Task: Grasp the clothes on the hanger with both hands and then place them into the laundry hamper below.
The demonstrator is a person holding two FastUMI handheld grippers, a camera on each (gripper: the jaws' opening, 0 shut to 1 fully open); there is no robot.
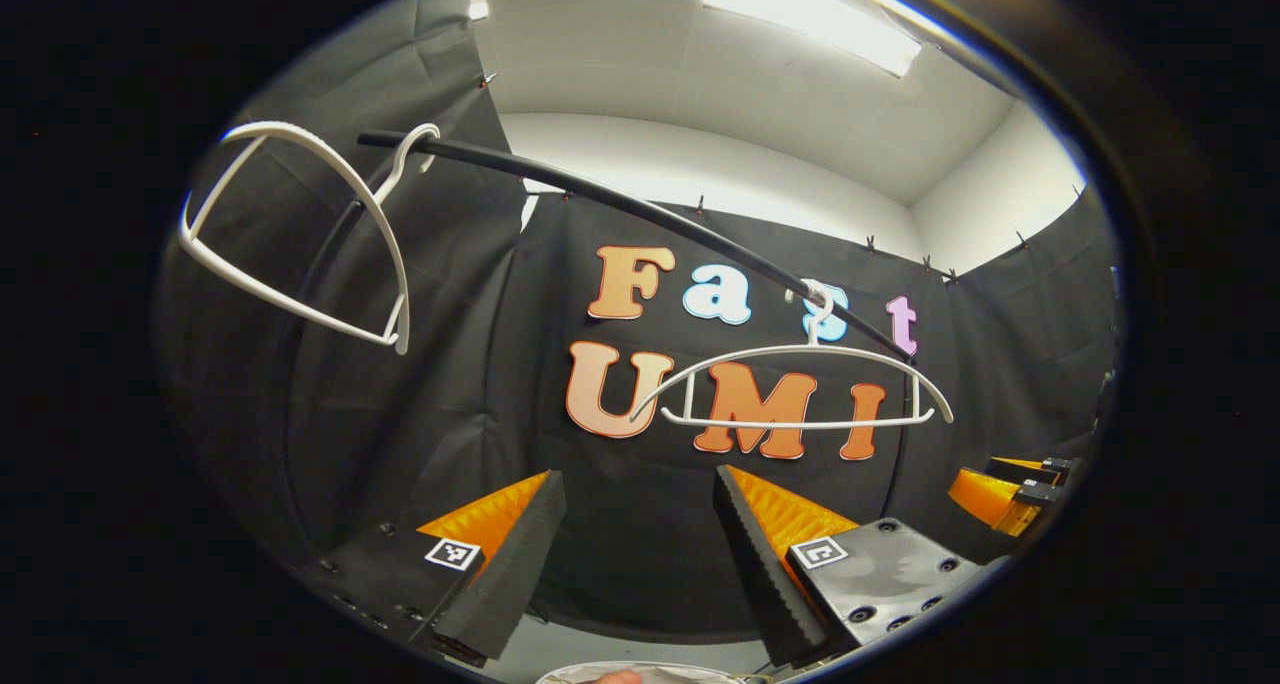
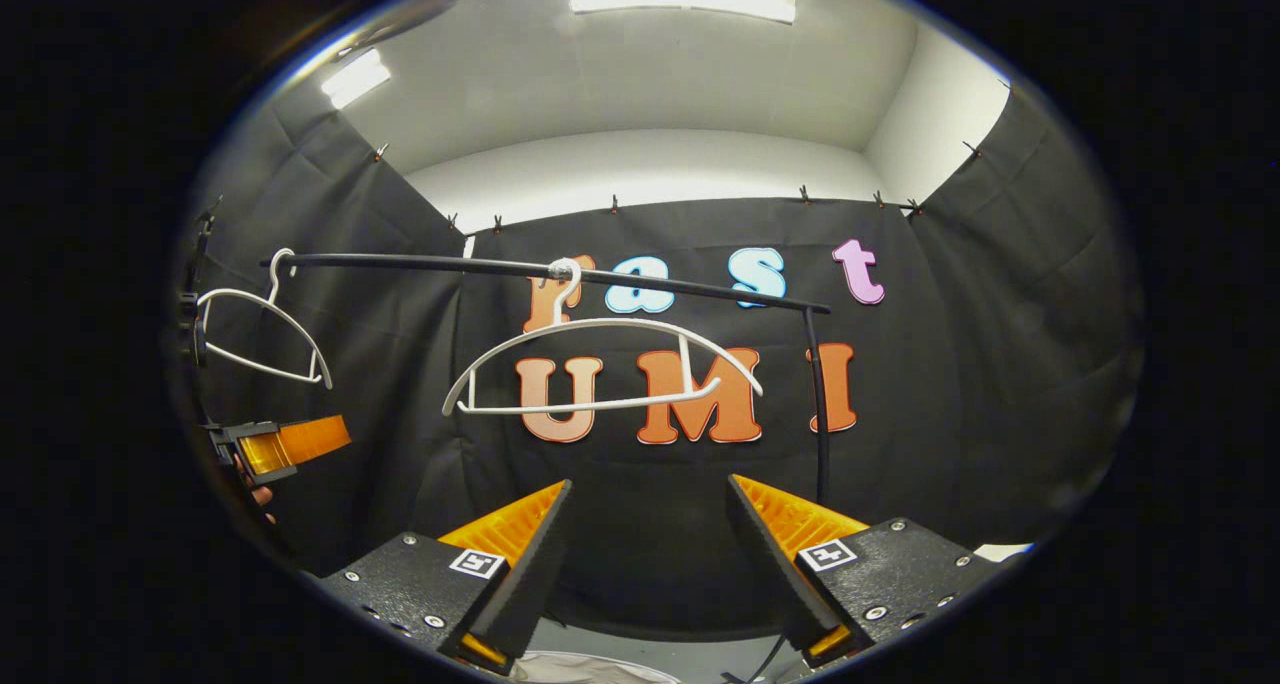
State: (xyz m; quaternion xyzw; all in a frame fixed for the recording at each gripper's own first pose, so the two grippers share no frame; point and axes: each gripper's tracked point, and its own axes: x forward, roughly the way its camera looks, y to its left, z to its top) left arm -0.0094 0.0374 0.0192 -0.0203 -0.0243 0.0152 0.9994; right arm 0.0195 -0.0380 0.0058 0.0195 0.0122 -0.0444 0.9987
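Note:
Two bare white hangers hang on a black rail (image 1: 620, 199): one at the near left end (image 1: 300, 234), one farther right (image 1: 790, 384). No garment is on either. My left gripper (image 1: 637, 484) is open below the rail, with nothing between its fingers. My right gripper (image 2: 650, 484) is also open and empty, pointing under the middle hanger (image 2: 600, 364); the other hanger (image 2: 270, 334) is at the left. Something pale (image 1: 630, 674) shows at the bottom edge, below the fingers, and again in the right gripper view (image 2: 580, 669). I cannot tell if it is cloth or a hamper rim.
The rail's upright post (image 2: 818, 404) stands right of the middle hanger. The right gripper (image 1: 1010, 489) shows at the right edge of the left gripper view. The left gripper (image 2: 285, 444) and a hand (image 2: 262, 494) show at the left of the right gripper view.

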